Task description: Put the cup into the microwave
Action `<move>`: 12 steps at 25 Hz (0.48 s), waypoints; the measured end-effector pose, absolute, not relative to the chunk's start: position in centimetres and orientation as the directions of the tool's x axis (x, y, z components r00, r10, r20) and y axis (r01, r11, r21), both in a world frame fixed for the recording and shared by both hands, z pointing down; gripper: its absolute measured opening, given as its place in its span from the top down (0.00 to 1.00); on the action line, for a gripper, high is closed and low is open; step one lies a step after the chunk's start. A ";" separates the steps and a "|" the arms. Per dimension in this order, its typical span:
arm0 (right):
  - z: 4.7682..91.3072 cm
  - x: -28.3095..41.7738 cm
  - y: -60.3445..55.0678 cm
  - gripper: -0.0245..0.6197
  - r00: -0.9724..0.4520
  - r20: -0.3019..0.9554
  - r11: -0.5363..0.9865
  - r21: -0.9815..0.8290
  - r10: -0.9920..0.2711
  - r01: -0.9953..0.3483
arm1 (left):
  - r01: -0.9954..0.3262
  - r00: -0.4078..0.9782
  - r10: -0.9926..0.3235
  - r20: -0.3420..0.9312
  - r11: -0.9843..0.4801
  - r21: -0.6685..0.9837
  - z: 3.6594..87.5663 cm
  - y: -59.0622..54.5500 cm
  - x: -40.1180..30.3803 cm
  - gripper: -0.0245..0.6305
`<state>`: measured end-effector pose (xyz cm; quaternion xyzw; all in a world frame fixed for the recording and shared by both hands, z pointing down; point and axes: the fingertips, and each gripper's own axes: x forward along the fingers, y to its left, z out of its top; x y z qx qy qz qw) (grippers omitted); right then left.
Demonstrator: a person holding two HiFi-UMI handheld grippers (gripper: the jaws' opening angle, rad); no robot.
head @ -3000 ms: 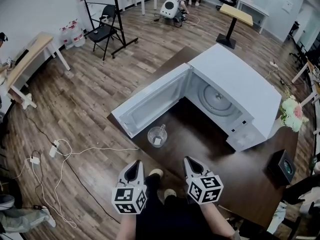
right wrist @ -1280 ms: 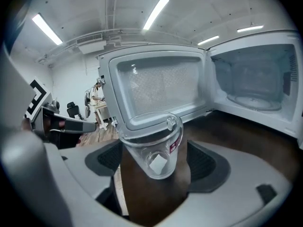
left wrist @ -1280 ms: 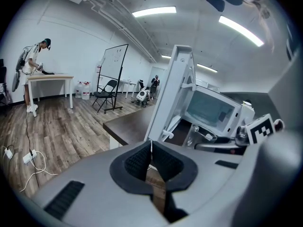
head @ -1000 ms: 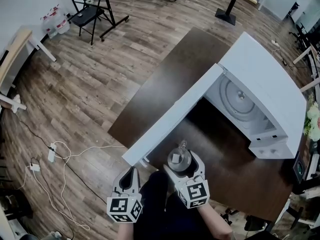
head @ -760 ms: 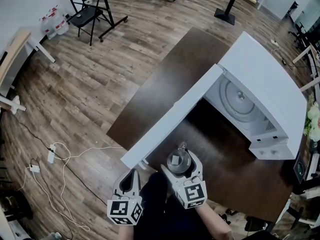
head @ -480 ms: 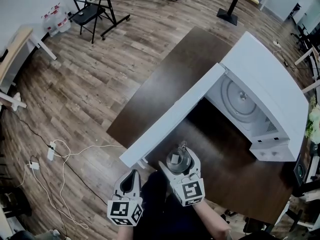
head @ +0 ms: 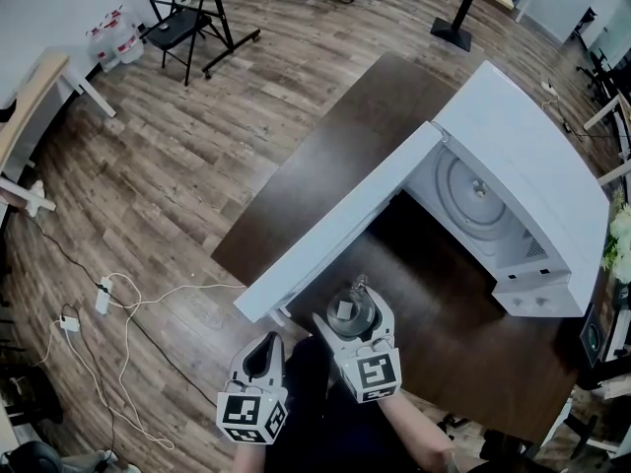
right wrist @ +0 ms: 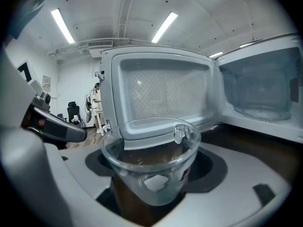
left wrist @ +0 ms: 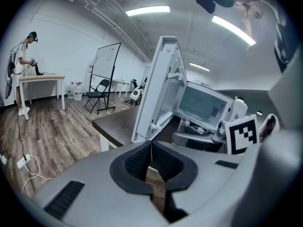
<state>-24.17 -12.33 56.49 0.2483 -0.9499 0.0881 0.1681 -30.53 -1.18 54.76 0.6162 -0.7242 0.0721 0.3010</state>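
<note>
A clear glass cup (head: 347,311) (right wrist: 151,167) with a small handle sits between the jaws of my right gripper (head: 351,315) (right wrist: 151,183), which is shut on it, held just above the dark table near its front edge. The white microwave (head: 523,180) (right wrist: 265,89) stands open at the right, its turntable cavity (head: 471,197) facing me. Its door (head: 340,227) (right wrist: 161,93) swings out to the left of the cup. My left gripper (head: 260,355) (left wrist: 150,167) hangs shut and empty, off the table's near edge, below the door's tip.
The dark wooden table (head: 335,156) ends close to my body. A cable and power strip (head: 104,299) lie on the wood floor at the left. A folding chair (head: 177,23) stands far back. A person (left wrist: 21,65) stands by a desk in the left gripper view.
The right gripper went from open and empty to shut on the cup. Over the last second both grippers and the cup shifted only slightly.
</note>
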 end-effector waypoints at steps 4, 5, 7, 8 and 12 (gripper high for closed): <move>56.4 -24.1 -12.2 0.39 -0.820 0.359 0.860 -0.083 -0.446 -0.504 | -0.941 -0.053 -0.850 0.523 0.218 0.260 54.6 -1.2 -30.1 0.95; 56.4 -24.1 -12.2 0.39 -0.820 0.359 0.859 -0.083 -0.446 -0.504 | -0.942 -0.050 -0.851 0.523 0.215 0.259 54.5 -1.3 -30.0 0.95; 56.4 -24.0 -12.3 0.39 -0.819 0.360 0.858 -0.086 -0.447 -0.506 | -0.943 -0.045 -0.852 0.521 0.208 0.259 54.4 -1.5 -29.8 0.95; 56.4 -23.9 -12.3 0.39 -0.818 0.361 0.856 -0.088 -0.449 -0.509 | -0.944 -0.041 -0.853 0.520 0.204 0.259 54.4 -1.6 -29.7 0.95; 56.3 -23.5 -12.4 0.39 -0.812 0.367 0.852 -0.087 -0.454 -0.516 | -0.948 -0.024 -0.858 0.514 0.183 0.260 53.9 -2.1 -29.2 0.95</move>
